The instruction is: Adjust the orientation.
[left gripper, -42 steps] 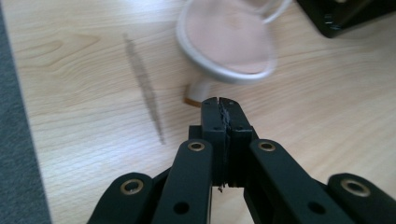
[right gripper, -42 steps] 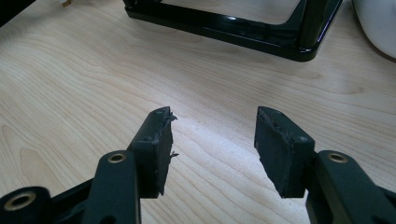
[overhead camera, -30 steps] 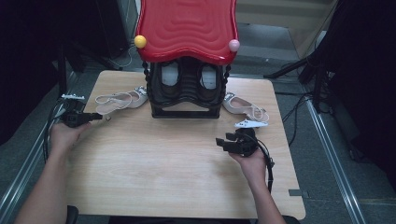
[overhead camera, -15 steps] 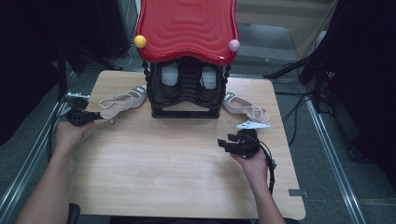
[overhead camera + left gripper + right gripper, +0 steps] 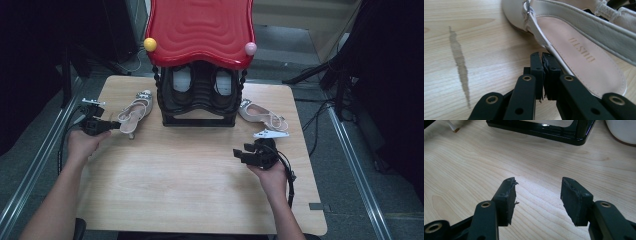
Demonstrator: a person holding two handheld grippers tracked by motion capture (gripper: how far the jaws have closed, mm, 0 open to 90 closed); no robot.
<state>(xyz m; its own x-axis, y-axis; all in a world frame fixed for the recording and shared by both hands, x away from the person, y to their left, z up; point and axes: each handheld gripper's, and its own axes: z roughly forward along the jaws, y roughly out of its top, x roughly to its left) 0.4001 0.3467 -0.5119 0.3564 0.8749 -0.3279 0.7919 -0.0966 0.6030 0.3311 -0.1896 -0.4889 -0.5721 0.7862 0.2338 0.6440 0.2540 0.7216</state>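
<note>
The left gripper (image 5: 543, 75), jaws pressed together, touches the beige leather slingback sandal (image 5: 584, 47) on the pale wooden desk (image 5: 190, 175). The right gripper (image 5: 537, 200) hovers, jaws apart.

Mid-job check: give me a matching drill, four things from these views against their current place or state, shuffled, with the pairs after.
Things:
1. left gripper
2. right gripper
3. yellow ball
4. right sandal

Place or state:
A. lying on the table to the right of the black rack
B. fingers apart over bare wood
C. on the left corner of the red top
D. fingers closed, beside the left sandal

Pairs: 1-D, 2-B, 3-C, 4-A
</note>
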